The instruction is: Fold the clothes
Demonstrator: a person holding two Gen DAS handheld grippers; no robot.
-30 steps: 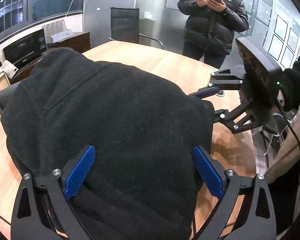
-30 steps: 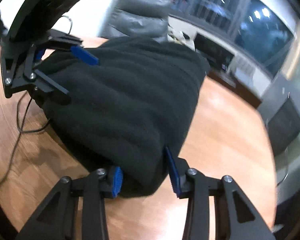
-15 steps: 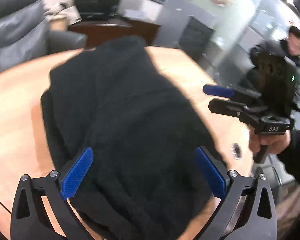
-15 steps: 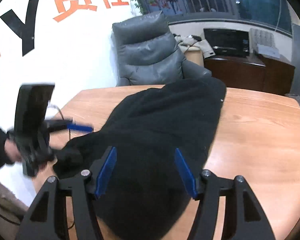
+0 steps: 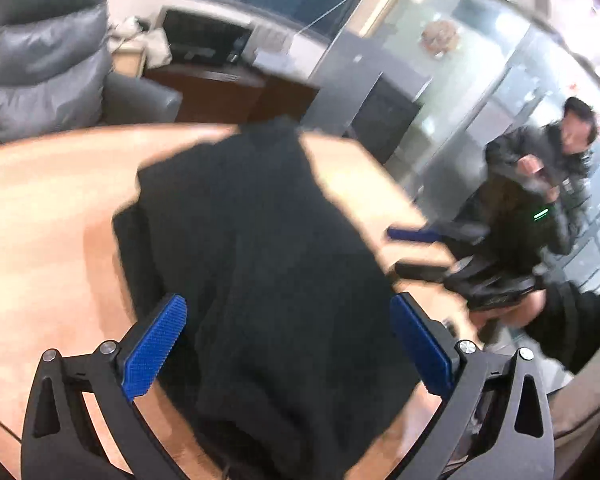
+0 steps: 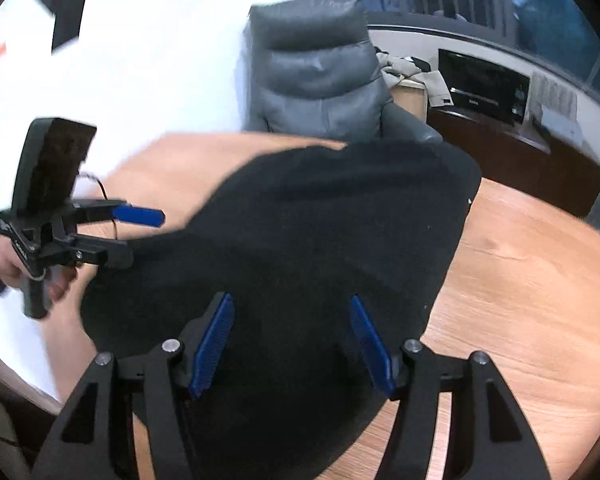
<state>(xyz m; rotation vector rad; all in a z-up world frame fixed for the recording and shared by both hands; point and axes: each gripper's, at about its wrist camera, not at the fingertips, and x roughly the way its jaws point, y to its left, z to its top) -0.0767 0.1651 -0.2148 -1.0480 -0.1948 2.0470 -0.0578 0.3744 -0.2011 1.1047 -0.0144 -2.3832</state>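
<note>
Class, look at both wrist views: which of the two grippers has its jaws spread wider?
The left gripper: its blue pads span nearly the black garment's whole width. The right gripper is open too, but narrower.

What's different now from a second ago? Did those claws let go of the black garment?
The right gripper let go: a second ago it pinched the black garment's edge, now its jaws stand wide open above it. Both grippers have pulled back and up. The left gripper stayed open. The garment still lies folded on the wooden table.
</note>
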